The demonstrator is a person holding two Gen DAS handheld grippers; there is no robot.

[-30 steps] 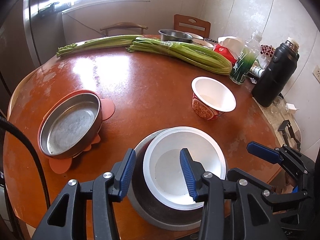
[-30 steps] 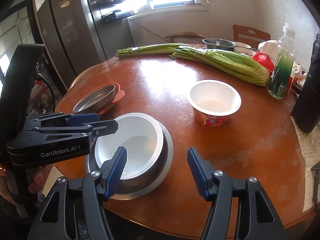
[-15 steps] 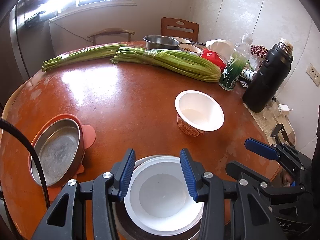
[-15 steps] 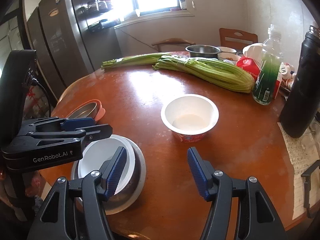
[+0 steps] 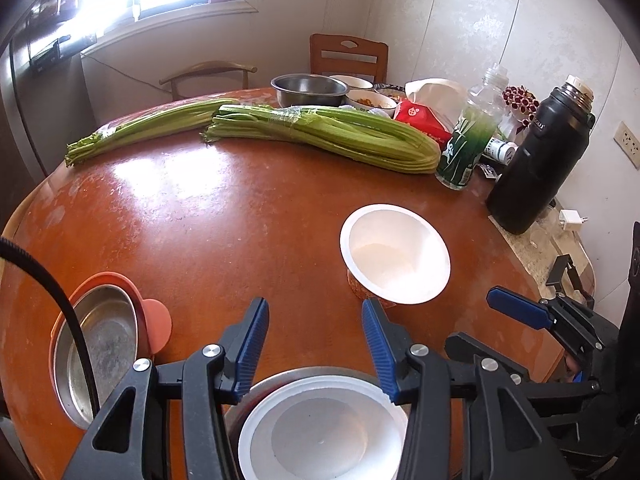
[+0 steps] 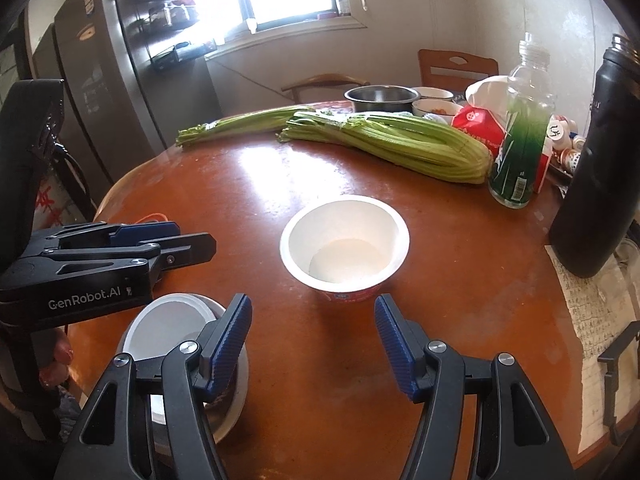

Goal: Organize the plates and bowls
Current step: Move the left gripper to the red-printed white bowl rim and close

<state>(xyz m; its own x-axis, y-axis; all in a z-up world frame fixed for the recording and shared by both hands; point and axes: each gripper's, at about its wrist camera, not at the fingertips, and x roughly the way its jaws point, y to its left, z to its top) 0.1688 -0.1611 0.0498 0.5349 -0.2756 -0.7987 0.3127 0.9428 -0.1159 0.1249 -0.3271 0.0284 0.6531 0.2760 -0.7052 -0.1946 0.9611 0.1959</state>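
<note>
So both tongs are spread wide with nothing in them. The right gripper (image 6: pixel 314 336) is lined up on the white paper noodle cup with the red printed sides (image 6: pixel 345 240), which sits upright on the round reddish-brown wooden table (image 6: pixel 256 184) just ahead of the blue pads. The left gripper (image 5: pixel 316 344) hangs above the white plastic bowl nested in a shallow steel basin (image 5: pixel 320 428) at the near table edge. Off to the left is a steel pan sitting in an orange silicone holder (image 5: pixel 100 344). My read: one nesting is done and the cup is next. It'll want the right tongs pushed forward around the rim, then a gentle squeeze, since thin paper walls probably crumple.
</note>
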